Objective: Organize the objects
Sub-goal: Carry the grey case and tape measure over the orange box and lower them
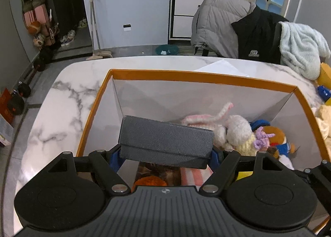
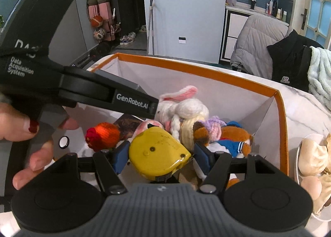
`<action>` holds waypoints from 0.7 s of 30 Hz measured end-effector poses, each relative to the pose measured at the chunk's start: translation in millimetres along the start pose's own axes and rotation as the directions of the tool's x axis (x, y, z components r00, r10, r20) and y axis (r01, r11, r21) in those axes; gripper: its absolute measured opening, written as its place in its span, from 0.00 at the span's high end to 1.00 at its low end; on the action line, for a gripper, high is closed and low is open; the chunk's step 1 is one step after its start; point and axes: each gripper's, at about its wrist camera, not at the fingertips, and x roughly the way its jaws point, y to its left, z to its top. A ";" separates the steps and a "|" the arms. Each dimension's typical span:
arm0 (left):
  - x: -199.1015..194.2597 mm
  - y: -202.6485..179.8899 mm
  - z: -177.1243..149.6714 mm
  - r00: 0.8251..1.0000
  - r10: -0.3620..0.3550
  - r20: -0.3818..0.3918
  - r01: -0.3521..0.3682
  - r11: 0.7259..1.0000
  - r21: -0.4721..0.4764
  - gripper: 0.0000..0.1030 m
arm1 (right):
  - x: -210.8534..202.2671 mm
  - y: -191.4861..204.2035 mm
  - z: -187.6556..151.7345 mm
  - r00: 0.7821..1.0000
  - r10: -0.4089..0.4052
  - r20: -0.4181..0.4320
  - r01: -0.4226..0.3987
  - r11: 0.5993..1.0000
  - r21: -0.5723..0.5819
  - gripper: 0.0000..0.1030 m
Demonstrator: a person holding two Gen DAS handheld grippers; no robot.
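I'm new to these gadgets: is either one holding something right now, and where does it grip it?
Both are. The left gripper clamps a dark grey case by its two short ends. The right gripper clamps a yellow tape measure by its sides.

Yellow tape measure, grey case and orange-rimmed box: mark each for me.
yellow tape measure (image 2: 158, 152), right wrist view, on its flat yellow side.
grey case (image 1: 165, 139), left wrist view, on its textured front face.
orange-rimmed box (image 1: 198, 76), left wrist view, on its far rim.

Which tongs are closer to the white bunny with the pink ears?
Probably the left tongs: in the right wrist view their tip sits right beside the bunny. The right tongs, shut on the yellow tape measure, hang further back over the box.
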 end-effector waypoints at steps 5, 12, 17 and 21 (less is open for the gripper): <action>2.9 -3.5 1.1 1.000 0.015 -0.006 -0.015 1.000 0.019 0.13 | 4.3 1.0 -0.6 1.000 -0.007 -0.005 0.007 1.000 -0.006 0.33; 5.7 -6.7 0.8 0.999 0.026 -0.024 -0.024 0.999 0.047 0.13 | 12.7 -7.1 -1.9 1.000 0.011 -0.023 -0.009 0.998 0.066 0.33; 5.4 -12.2 0.9 0.999 0.033 -0.018 -0.031 0.996 0.084 0.13 | 14.1 -12.9 -0.5 1.000 0.018 -0.025 -0.016 0.995 0.094 0.33; 7.8 -13.2 1.2 0.999 0.033 -0.031 -0.030 0.995 0.095 0.13 | 13.5 -13.6 -1.9 1.000 0.016 -0.023 -0.013 0.995 0.100 0.33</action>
